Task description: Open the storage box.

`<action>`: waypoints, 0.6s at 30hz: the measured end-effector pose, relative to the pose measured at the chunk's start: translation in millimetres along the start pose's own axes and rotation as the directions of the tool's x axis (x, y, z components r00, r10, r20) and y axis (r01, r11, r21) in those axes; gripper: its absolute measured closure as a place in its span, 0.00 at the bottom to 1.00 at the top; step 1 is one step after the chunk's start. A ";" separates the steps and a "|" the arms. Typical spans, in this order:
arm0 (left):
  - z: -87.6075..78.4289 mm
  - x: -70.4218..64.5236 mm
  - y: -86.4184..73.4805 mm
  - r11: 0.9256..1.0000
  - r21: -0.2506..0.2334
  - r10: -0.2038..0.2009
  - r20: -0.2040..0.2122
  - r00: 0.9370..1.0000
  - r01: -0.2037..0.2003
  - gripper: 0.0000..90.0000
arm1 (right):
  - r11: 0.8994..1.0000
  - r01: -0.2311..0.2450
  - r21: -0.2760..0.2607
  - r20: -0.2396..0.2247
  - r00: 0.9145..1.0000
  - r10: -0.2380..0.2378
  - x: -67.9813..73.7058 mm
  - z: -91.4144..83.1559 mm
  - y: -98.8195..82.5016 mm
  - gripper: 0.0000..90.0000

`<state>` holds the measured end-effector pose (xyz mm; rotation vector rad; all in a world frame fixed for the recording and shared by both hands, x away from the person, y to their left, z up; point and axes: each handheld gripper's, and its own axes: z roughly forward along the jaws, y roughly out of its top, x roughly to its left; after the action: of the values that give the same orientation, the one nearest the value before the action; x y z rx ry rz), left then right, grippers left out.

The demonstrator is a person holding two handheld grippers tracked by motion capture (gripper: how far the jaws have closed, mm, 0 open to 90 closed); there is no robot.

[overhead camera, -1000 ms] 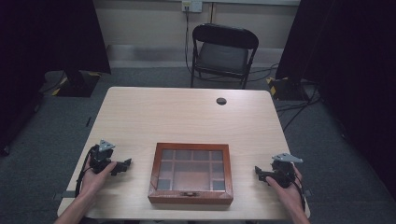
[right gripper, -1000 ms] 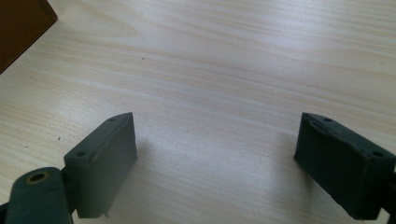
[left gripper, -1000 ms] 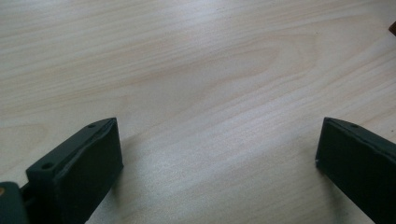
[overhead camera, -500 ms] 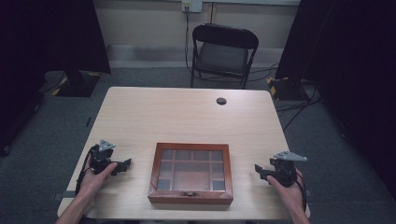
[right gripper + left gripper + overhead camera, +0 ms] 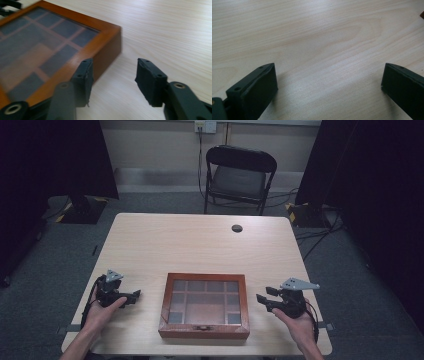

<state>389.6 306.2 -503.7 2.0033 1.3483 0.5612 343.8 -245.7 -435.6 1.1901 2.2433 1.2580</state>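
Right gripper point(image 5: 265, 299) sits at lower right of the high view, held in the person's right hand point(image 5: 298, 324), forearm entering from the bottom edge. It points toward frame left, at the right side of the wooden box point(image 5: 205, 304). Jaws have just been closing; they stand part way apart with only bare table between them. In the right gripper view the gripper point(image 5: 113, 75) hangs just off the box's corner, one jaw in front of the box's point(image 5: 50, 52) frame, the other over open tabletop; no contact seen

Left gripper point(image 5: 131, 296) at lower left of the high view, in the left hand point(image 5: 100, 312), pointing toward frame right at the box's left side, near it but apart. In the left gripper view the gripper's point(image 5: 329, 77) jaws stand wide apart, bare wood grain between

The box lies flat at lower centre of the table point(image 5: 200, 245), lid down, glass top divided into panes, small latch on the near edge. It sits between the two grippers

Small dark round disc point(image 5: 237, 228) lies toward the table's far edge, well apart from the box. A black folding chair point(image 5: 237, 177) stands beyond the table, upper centre
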 end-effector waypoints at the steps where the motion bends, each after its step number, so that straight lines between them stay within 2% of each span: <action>1: 0.0 0.0 0.0 1.000 0.000 0.000 0.000 1.000 0.000 0.00 | 1.000 0.000 0.000 0.000 1.000 0.000 0.0 0.0 0.0 0.56; 2: 0.0 0.0 0.0 1.000 0.000 0.000 0.000 1.000 0.000 0.00 | 1.000 0.007 -0.003 -0.016 1.000 -0.007 3.4 -0.2 1.8 0.56; 3: 0.0 0.0 0.0 1.000 0.001 0.000 0.000 1.000 0.000 0.00 | 1.000 0.019 -0.009 -0.056 0.998 -0.020 10.4 -1.0 6.5 0.60; 5: -0.1 0.1 0.0 1.000 0.000 0.001 -0.001 1.000 -0.001 0.00 | 1.000 0.023 -0.011 -0.066 0.998 -0.024 12.3 -1.3 8.1 0.62; 6: 0.0 0.0 0.0 1.000 0.000 0.000 0.000 1.000 0.000 0.00 | 0.999 0.027 -0.018 -0.107 0.994 -0.029 17.3 -2.3 12.0 0.65; 8: 0.0 0.0 0.0 1.000 0.000 0.000 0.000 1.000 0.000 0.00 | 0.999 0.041 -0.019 -0.136 0.990 -0.043 21.9 -2.3 14.9 0.67; 15: 0.0 0.5 0.3 1.000 0.003 0.006 0.003 1.000 -0.006 0.00 | 0.998 0.063 -0.019 -0.211 0.975 -0.066 38.8 2.4 22.6 0.71; 17: 0.0 0.5 0.3 1.000 0.003 0.005 0.003 1.000 -0.005 0.00 | 0.997 0.072 -0.014 -0.218 0.973 -0.073 40.8 4.0 22.8 0.72; 18: 0.0 0.5 0.3 1.000 0.003 0.006 0.003 1.000 -0.006 0.00 | 0.996 0.088 0.001 -0.244 0.966 -0.086 47.0 9.1 24.2 0.73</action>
<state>389.9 306.6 -503.4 2.0104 1.3429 0.5589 333.2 -197.1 -415.3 0.9740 2.4484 1.4252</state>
